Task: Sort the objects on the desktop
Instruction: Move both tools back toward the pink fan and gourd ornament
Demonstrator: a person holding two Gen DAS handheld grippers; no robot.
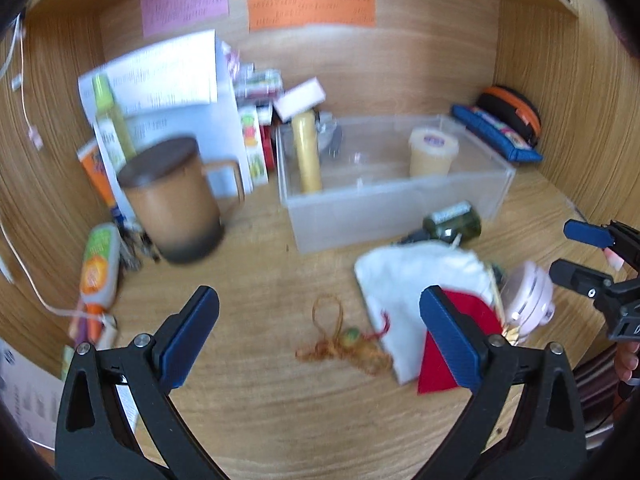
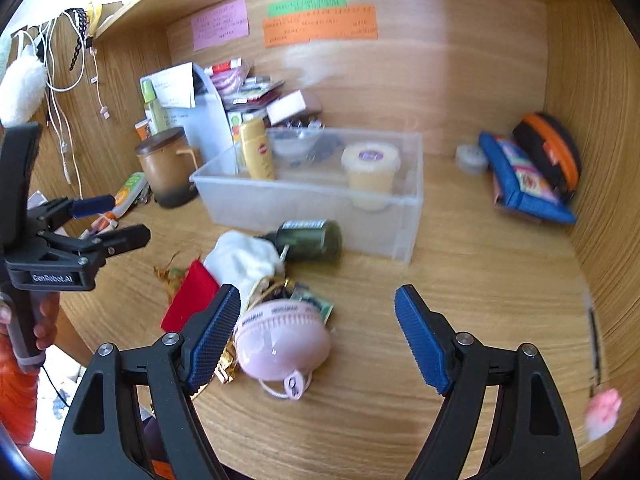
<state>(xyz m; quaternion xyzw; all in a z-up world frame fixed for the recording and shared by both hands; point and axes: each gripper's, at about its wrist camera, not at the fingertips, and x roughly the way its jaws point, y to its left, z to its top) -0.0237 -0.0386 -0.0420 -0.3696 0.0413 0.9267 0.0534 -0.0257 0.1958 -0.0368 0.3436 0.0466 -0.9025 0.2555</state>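
The left gripper (image 1: 320,328) has its ribbed blue pads spread wide with nothing between them, above bare wood-grain desk (image 1: 280,412). Just beyond lies a frayed golden tassel charm (image 1: 352,346), touching a soft white cloth pouch (image 1: 416,280) with a flat red card (image 1: 440,364) on it. The right gripper (image 2: 318,336) is also spread and empty; its left pad sits just beside a smooth pink domed case (image 2: 280,346). A dark green glass bottle (image 2: 316,240) lies on its side against the near wall of a clear, straight-walled plastic bin (image 2: 320,204). Far left stands a matte brown lidded mug (image 1: 172,200). Open desk lies near right.
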